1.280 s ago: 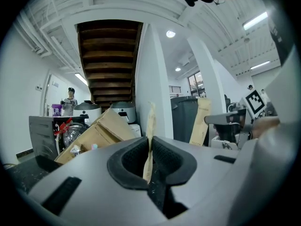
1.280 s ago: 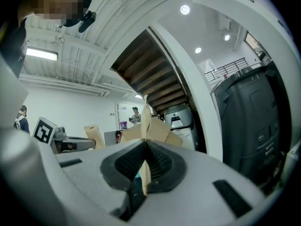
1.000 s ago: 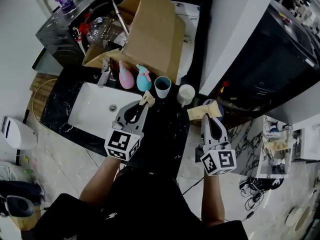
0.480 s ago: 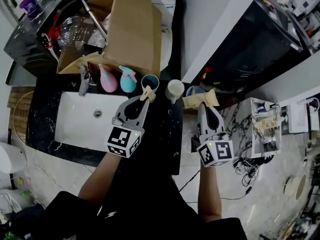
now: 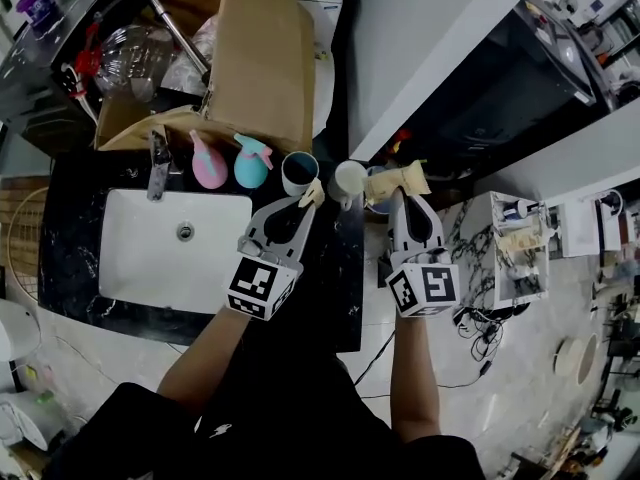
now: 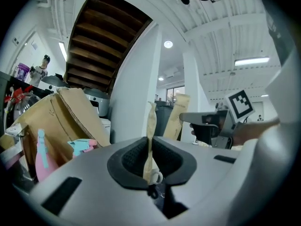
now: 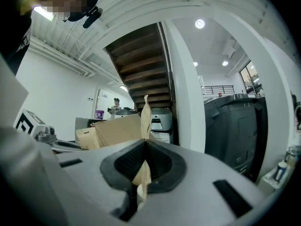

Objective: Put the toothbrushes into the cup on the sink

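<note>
Now my left tongs (image 5: 302, 206) and right tongs (image 5: 402, 200) each clamp a toothbrush (image 6: 151, 126) near the cup (image 5: 285, 171); next I should drop one in.

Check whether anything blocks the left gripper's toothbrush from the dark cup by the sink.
Nothing visible does. The left gripper is shut on the wrapped toothbrush, whose tip sits right beside the dark cup and its open mouth. The white cup stands beside the dark one, off that path.

head view dim, slightly soft; gripper views brighter, lit by ceiling lamps (image 6: 168, 44), fisheye-warped, black vignette corners.
</note>
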`<action>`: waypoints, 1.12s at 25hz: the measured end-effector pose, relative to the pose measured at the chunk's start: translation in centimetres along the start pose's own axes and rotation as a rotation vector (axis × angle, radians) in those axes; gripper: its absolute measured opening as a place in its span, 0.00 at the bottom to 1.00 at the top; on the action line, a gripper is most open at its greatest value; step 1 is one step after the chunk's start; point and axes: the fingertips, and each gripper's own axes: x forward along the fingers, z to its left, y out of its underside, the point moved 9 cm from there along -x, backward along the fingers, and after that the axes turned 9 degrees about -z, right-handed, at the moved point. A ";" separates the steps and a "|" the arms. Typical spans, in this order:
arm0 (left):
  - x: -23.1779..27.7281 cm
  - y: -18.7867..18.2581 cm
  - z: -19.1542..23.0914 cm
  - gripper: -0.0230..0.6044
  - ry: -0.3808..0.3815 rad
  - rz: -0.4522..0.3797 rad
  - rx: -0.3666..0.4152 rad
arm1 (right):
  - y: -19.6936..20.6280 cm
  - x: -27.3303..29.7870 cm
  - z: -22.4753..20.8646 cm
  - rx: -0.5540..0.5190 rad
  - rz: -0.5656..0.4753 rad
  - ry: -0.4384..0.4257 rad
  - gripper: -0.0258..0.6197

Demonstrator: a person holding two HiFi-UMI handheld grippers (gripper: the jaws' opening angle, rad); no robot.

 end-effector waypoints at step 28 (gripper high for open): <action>0.2 1.6 1.3 0.09 0.035 0.047 -0.025 | 5.9 5.2 -2.3 -0.031 0.109 0.048 0.04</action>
